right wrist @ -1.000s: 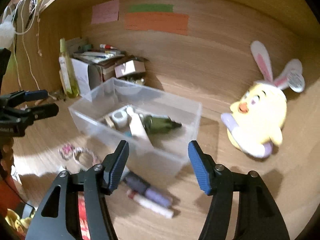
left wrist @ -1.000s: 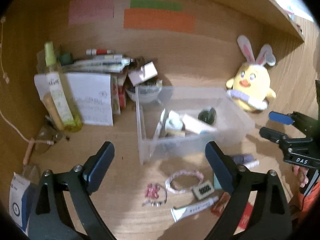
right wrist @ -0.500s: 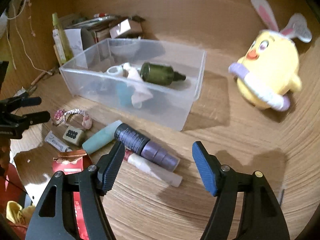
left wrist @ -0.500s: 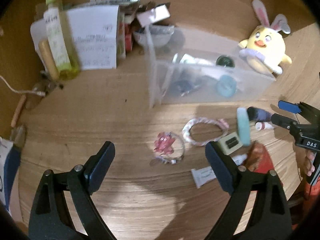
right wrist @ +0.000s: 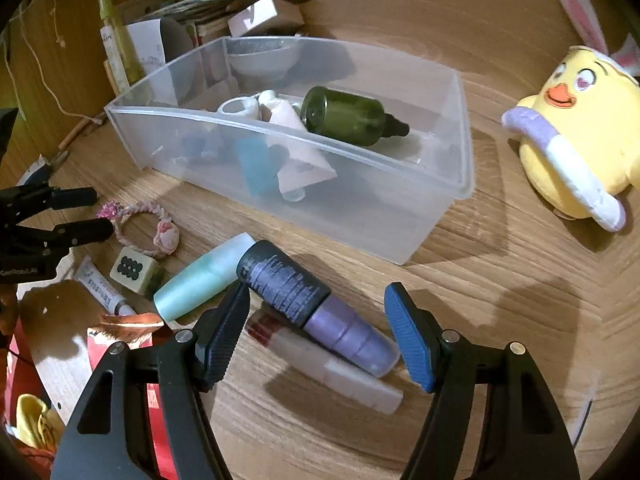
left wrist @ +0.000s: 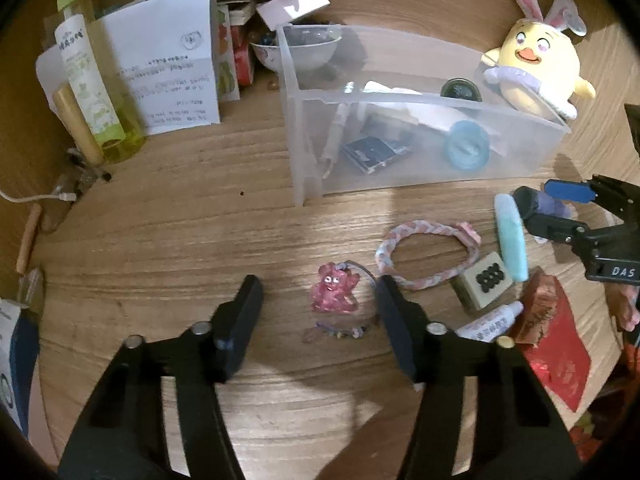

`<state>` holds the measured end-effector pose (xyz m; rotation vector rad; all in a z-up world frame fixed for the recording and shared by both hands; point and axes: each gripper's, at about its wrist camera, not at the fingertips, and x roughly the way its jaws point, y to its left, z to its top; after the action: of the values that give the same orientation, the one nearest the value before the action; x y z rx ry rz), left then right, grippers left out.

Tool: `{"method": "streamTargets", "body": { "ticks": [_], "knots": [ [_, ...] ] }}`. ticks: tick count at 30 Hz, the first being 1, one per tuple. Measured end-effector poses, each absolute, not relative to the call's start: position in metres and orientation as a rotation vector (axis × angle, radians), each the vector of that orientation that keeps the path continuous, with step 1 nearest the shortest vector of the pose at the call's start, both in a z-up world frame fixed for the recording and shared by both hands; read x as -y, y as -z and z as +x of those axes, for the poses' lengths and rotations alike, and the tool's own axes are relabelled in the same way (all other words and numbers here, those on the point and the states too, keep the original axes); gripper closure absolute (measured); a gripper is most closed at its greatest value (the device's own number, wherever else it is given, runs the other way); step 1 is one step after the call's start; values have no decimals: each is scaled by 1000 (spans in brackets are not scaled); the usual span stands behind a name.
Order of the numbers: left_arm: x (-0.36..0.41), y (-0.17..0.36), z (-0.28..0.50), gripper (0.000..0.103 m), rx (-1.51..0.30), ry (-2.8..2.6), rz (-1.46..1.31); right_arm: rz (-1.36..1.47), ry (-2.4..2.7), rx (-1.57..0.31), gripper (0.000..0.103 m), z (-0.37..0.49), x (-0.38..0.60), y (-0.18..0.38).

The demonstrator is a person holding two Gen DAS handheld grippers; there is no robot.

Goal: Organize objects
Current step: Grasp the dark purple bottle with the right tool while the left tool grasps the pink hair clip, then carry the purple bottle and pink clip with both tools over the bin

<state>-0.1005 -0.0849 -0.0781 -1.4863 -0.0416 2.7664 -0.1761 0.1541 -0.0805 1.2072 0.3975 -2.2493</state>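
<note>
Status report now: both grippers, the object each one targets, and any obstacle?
Left gripper open over pink charm. Right gripper open around purple bottle, not closed. White tube touches it; clear bin beyond.

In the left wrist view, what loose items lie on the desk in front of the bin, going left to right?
Pink charm → braided bracelet → mahjong tile → mint tube → red packet.
</note>
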Motion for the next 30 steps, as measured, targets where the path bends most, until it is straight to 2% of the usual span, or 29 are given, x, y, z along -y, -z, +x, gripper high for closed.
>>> {"method": "streamTargets", "body": {
  "ticks": [2,4,6,12,13,19,30],
  "knots": [
    [87,78,-101,50,50,-2765,-1481,1220,2225,-376,37,-179,-154,82],
    [89,79,-101,56,49,-2772,-1476,1235,2207,-352,37,-182,-154,85],
    [90,79,-101,60,46,-2778,-1471,1230,2215,-355,41,-182,-155,85],
    [91,79,-98,79,53,-2765,-1448,1218,2223,-344,64,-184,-156,83],
    [90,79,-98,79,56,-2759,-1444,1217,2226,-343,68,-184,-156,82],
    [87,77,-95,79,62,-2754,-1433,1200,2224,-319,78,-182,-159,81],
    [88,47,-84,79,134,-2841,-1287,1109,2284,-277,79,-170,-177,61]
  ]
}}
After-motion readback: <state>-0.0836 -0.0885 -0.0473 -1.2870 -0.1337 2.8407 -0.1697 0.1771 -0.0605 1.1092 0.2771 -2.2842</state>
